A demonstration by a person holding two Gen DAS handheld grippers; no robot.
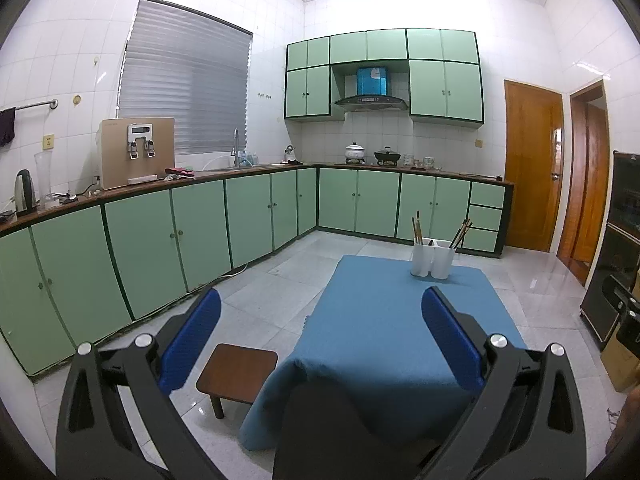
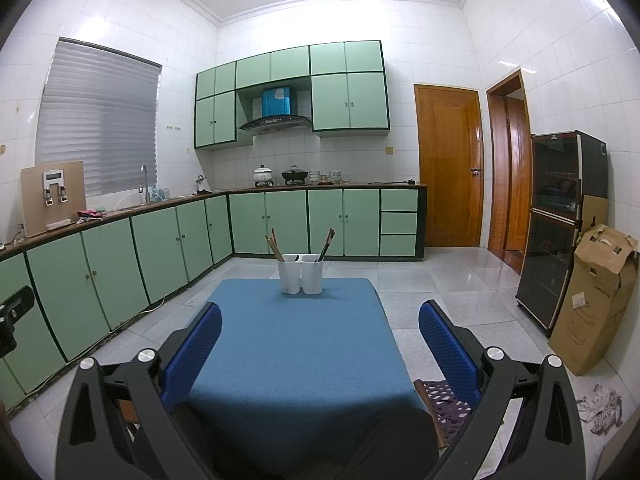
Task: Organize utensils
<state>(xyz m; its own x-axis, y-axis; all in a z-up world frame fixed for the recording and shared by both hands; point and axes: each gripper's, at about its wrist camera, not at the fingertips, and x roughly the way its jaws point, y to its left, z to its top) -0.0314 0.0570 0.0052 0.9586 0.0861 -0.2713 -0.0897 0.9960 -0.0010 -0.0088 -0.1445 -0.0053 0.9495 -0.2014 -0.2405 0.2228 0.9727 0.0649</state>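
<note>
Both the left gripper (image 1: 321, 312) and the right gripper (image 2: 320, 326) hover with fingers spread wide, holding nothing. Two white cups (image 2: 301, 274), touching side by side at the far end of the blue table (image 2: 296, 344), hold upright chopsticks (image 2: 326, 245)

A home kitchen. Ahead of both tongs, mint-green base cabinets (image 2: 180, 240) run in an L beneath a brown countertop (image 1: 120, 192), with matching wall cabinets (image 2: 348, 96) flanking a range hood (image 2: 275, 122). Pots (image 2: 263, 174) stand on the stove beneath the hood; a sink faucet (image 1: 236, 146) sits below the shuttered window (image 1: 184, 96), ahead and to the left. White wall tiles, a kettle (image 1: 24, 192) and a water dispenser (image 1: 138, 152) complete the domestic setting.
</note>
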